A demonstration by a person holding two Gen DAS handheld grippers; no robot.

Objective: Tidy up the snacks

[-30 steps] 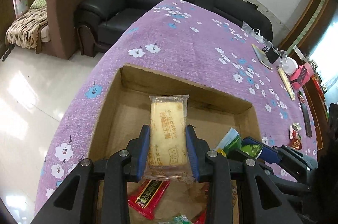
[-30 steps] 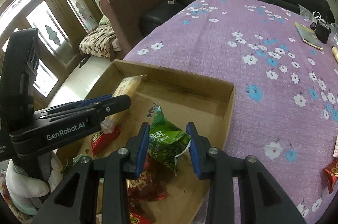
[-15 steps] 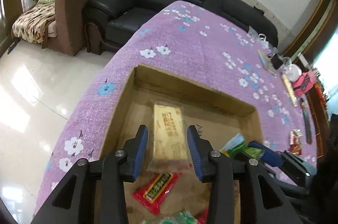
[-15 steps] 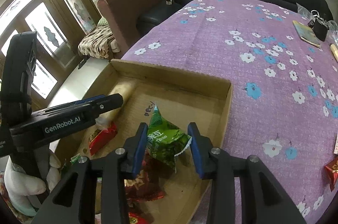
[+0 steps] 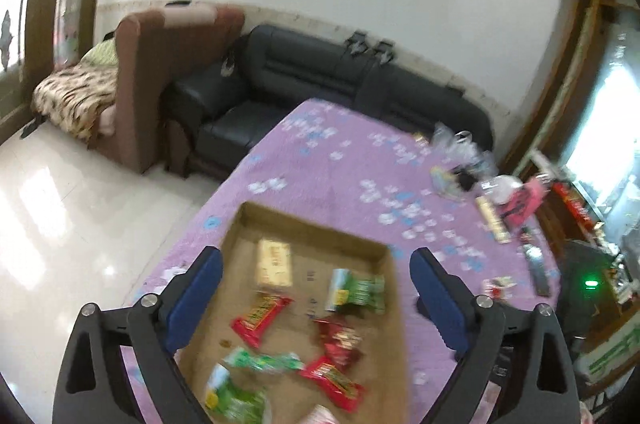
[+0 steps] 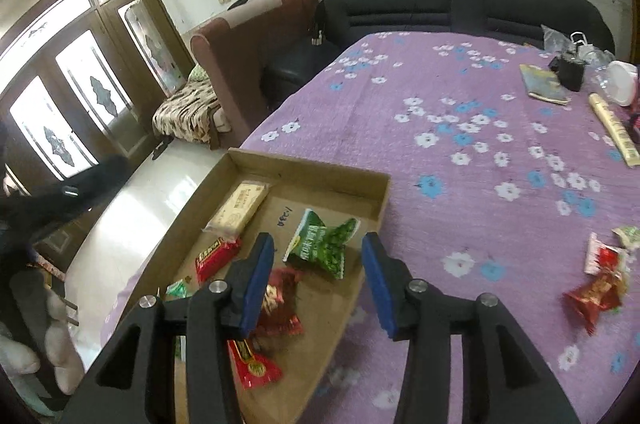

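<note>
A shallow cardboard box (image 5: pixel 316 232) (image 6: pixel 308 171) lies on the purple flowered table. In it lie a pale yellow biscuit pack (image 5: pixel 274 262) (image 6: pixel 239 204), a green snack bag (image 5: pixel 356 291) (image 6: pixel 325 244), and several red and green packets (image 5: pixel 262 315) (image 6: pixel 216 257). My left gripper (image 5: pixel 316 296) is wide open and empty, raised above the box. My right gripper (image 6: pixel 320 284) is open and empty, just above the box's near right part, with the green bag lying below it.
Loose red snack packets (image 6: pixel 600 284) lie on the cloth right of the box. A booklet (image 6: pixel 542 83), a black case (image 6: pixel 570 71), a white cup (image 6: pixel 622 83) and a long yellow pack (image 6: pixel 616 129) sit at the far right. A black sofa (image 5: pixel 320 83) stands beyond the table.
Both grippers opened and let go: the biscuit pack and the green bag now lie in the box. Both grippers have lifted up and back from the box.
</note>
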